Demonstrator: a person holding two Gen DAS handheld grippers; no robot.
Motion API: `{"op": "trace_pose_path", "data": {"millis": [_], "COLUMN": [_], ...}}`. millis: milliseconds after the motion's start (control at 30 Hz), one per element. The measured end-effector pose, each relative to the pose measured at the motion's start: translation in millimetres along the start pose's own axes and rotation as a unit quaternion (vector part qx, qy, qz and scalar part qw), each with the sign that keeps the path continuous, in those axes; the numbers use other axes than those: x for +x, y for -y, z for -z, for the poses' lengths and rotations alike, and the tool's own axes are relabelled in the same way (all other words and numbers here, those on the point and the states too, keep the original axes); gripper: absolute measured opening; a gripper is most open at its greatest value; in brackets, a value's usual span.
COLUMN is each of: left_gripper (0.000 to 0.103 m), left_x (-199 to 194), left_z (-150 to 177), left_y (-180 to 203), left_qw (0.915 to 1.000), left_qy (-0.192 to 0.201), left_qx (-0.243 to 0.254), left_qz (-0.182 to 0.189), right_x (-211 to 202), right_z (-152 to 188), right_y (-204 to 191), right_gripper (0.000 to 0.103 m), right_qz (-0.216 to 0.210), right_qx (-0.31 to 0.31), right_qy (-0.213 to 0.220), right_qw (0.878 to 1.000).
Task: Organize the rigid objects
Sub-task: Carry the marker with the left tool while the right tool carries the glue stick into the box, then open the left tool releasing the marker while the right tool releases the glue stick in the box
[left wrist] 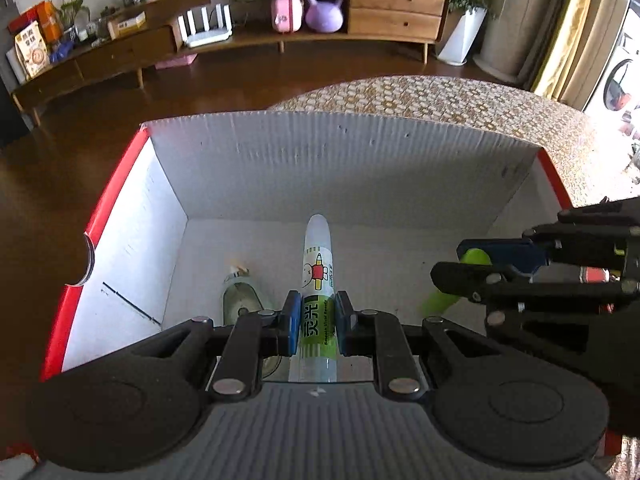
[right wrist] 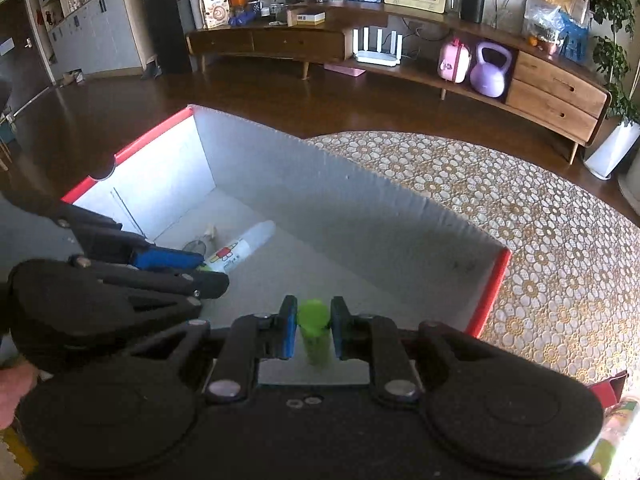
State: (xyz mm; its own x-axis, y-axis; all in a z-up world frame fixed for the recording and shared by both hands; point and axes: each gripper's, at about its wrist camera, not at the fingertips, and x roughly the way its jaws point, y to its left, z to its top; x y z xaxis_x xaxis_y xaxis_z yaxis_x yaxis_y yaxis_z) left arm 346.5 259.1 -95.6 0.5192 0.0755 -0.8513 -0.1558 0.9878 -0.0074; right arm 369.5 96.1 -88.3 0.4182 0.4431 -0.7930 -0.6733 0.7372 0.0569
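Observation:
My left gripper point(left wrist: 317, 322) is shut on a white and green glue bottle point(left wrist: 318, 264) and holds it over the inside of a white box with red rims point(left wrist: 120, 184). My right gripper point(right wrist: 313, 330) is shut on a bright green cylinder point(right wrist: 315, 332) above the same box point(right wrist: 320, 184). In the left wrist view the right gripper point(left wrist: 472, 264) comes in from the right with the green cylinder point(left wrist: 440, 300). In the right wrist view the left gripper point(right wrist: 192, 266) is at the left with the glue bottle point(right wrist: 244, 246). A small clear item point(left wrist: 240, 296) lies on the box floor.
The box stands on a table with a gold patterned cloth point(right wrist: 520, 208). Beyond is a dark wood floor and a low wooden cabinet point(left wrist: 396, 8) with a purple kettlebell point(left wrist: 324, 6).

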Motion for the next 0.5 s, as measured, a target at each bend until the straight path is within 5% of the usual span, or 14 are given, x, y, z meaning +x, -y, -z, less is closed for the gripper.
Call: {"op": "trace_pose_path", "data": {"millis": [200,500], "left_gripper": [0.018,0.018], "left_x": [11,3], "left_z": [-5,-2], "left_y": [-2,0], "left_qw": [0.9984,0.9983], "left_qy": [-0.055,-0.057], "left_qx": [-0.001,-0.006], "left_qz": [0.012,0.005], "right_x": [-8,-23], "right_z": [3,5], "right_y": [3,0], "right_gripper": [0.023,0.034], "right_qz": [-0.006,-0.010], "right_qx": [0.002,0.002], "right_qy": [0.007,0.011], "right_qw": [1.000,1.000]}}
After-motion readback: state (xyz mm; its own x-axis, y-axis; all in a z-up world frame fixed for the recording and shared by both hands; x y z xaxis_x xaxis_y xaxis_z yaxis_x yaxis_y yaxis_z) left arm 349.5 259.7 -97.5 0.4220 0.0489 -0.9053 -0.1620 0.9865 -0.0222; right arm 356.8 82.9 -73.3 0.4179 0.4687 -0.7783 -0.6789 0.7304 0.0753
